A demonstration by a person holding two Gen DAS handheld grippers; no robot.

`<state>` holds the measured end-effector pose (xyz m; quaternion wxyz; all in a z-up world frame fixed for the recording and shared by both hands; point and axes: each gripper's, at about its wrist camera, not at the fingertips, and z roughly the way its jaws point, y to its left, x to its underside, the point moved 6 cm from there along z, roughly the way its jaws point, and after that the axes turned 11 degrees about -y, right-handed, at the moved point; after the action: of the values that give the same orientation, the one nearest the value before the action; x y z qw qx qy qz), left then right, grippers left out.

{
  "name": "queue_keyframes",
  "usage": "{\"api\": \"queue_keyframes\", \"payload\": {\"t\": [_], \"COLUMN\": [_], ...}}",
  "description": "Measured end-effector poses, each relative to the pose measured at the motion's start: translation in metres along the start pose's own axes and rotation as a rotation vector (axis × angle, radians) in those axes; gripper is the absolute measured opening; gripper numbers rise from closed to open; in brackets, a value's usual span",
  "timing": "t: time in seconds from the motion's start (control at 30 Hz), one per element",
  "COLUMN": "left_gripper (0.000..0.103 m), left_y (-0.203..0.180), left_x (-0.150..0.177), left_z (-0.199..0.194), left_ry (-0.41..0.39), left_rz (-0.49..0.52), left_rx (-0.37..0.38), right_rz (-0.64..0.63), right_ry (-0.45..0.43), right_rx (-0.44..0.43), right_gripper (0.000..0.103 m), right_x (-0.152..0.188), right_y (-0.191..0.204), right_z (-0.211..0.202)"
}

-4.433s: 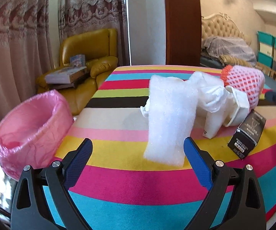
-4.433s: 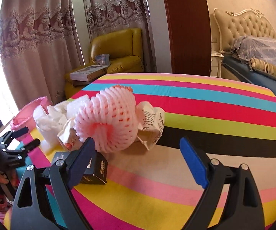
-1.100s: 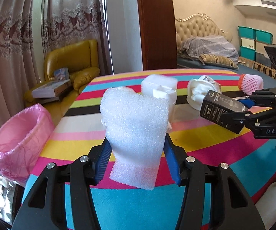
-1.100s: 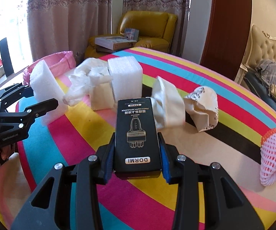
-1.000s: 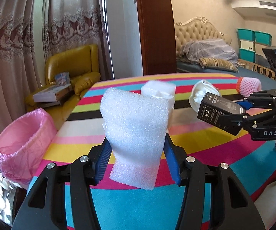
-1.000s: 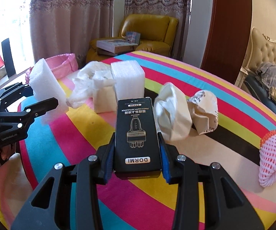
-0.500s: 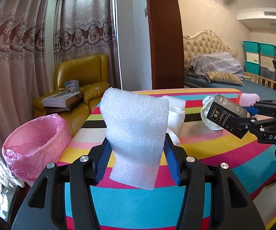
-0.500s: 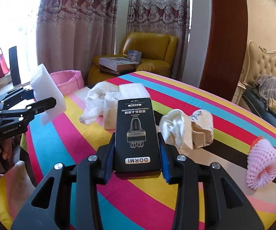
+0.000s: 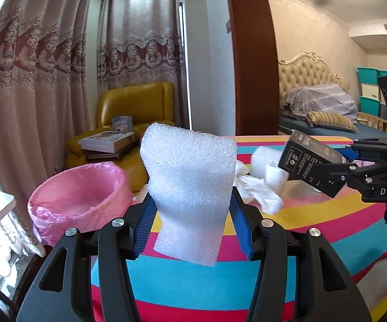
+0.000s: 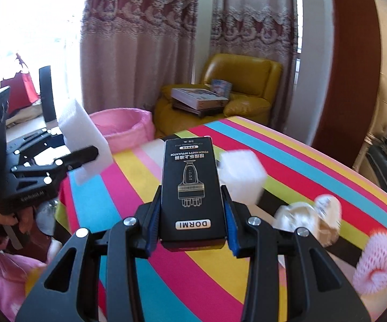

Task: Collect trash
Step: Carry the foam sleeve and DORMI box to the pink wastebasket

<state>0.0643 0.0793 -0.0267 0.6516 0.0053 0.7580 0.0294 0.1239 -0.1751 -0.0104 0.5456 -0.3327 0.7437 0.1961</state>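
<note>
My left gripper (image 9: 192,228) is shut on a white foam sheet (image 9: 190,187) and holds it above the striped table's near edge. The pink-lined trash bin (image 9: 78,198) stands just left of it, beside the table. My right gripper (image 10: 192,214) is shut on a black DORMI box (image 10: 192,187), lifted over the table; the box also shows in the left wrist view (image 9: 311,161). The foam sheet (image 10: 83,139) and the bin (image 10: 120,128) show at the left of the right wrist view.
On the striped table (image 10: 287,161) lie a white foam block (image 10: 243,174), crumpled white paper (image 10: 308,222) and a pink foam fruit net (image 10: 376,263). A yellow armchair (image 9: 137,112) with books stands behind the bin. Curtains hang behind, with a bed to the right.
Both grippers have closed on their items and lifted them off the table. Both have since risen and swung left toward the pink bin, which looms larger in both views.
</note>
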Motion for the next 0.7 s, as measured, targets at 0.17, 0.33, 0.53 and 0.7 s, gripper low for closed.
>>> {"api": "queue_keyframes", "payload": {"t": [0.17,0.33,0.53,0.7], "left_gripper": [0.049,0.05,0.05,0.05], "left_y": [0.026,0.059,0.102,0.144], "left_x": [-0.005,-0.014,-0.021,-0.024], "left_z": [-0.006,-0.012,-0.004,0.007], "left_ry": [-0.008,-0.028,-0.028,-0.001], "left_rz": [-0.021,-0.019,-0.019,-0.06], "left_rx": [-0.053,-0.115,-0.192,-0.23], "right_rz": [-0.027,-0.053,-0.078,-0.089], "right_ry": [-0.013,-0.01,0.0,0.009], "right_rx": [-0.067,-0.101,-0.165,-0.205], "right_gripper": [0.039,0.039,0.039,0.039], "right_x": [-0.023,-0.04,-0.062,-0.086], "right_y": [0.025,0.046,0.078,0.1], "right_z": [0.02,0.043,0.079,0.116]}}
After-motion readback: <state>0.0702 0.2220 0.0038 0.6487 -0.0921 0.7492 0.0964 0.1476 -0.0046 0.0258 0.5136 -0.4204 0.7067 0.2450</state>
